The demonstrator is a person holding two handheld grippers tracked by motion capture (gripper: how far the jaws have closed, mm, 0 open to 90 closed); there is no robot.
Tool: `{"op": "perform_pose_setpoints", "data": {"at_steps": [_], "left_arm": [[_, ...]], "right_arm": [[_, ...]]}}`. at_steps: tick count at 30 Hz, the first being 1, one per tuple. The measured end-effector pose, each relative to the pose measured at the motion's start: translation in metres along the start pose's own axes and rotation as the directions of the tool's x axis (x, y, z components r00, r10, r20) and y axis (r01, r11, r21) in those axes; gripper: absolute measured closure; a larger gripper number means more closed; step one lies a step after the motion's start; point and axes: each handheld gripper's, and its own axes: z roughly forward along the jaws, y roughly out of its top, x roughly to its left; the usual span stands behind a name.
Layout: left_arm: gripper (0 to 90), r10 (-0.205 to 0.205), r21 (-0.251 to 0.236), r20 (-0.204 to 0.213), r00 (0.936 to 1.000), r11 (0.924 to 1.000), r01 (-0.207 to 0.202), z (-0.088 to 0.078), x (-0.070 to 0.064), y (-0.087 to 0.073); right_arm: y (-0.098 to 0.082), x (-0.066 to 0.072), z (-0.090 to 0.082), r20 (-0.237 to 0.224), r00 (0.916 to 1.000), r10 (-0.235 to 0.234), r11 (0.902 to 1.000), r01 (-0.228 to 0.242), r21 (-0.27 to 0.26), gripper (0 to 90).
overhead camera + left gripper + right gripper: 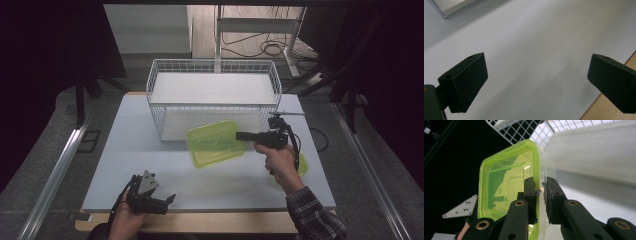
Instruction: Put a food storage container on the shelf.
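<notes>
A see-through tub with a lime-green lid (215, 143) hangs tilted above the white table (140, 150), just in front of a white wire basket (150, 90). My right gripper (241, 136) is shut on the tub's right rim. In the right gripper view, the two black pads (530, 192) pinch the rim of the tub (506, 185) held on edge, my right gripper (541, 195) pointing past the basket (524, 130). My left gripper (167, 202) lies near the table's front left edge. In the left gripper view, my left gripper (536, 82) stands wide open over bare tabletop.
A second green piece (303, 165) lies on the table under the right hand, mostly hidden. The table's wooden front edge (596, 110) is close to the left gripper. A metal rail (60, 165) runs along the floor at the left.
</notes>
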Motion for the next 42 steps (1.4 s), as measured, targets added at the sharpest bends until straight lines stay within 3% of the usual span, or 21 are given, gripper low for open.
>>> {"op": "perform_pose_setpoints", "data": {"at_steps": [14, 30, 35, 42], "left_arm": [[2.6, -0.003, -0.005, -0.004, 1.0000, 1.0000, 0.003, 0.000, 0.001, 0.000], [3.0, -0.032, 0.000, 0.021, 0.9993, 0.9995, 0.032, -0.001, 0.002, 0.000], [3.2, -0.028, -0.007, 0.004, 0.9996, 0.9996, 0.028, -0.003, 0.000, 0.001], [2.7, -0.063, -0.016, 0.013, 0.9979, 0.9979, 0.064, -0.005, 0.001, 0.002]], "right_arm": [[0.037, 0.015, -0.016, -0.006, 1.0000, -0.005, 0.9952, 0.004, -0.098, 79.9], [0.080, 0.022, -0.020, 0.056, 0.9984, -0.006, 0.9811, 0.016, -0.193, 79.9], [0.093, 0.024, -0.017, 0.076, 0.9971, -0.003, 0.9776, 0.019, -0.210, 79.9], [0.108, 0.026, -0.010, 0.099, 0.9951, -0.001, 0.9738, 0.024, -0.226, 79.9]]}}
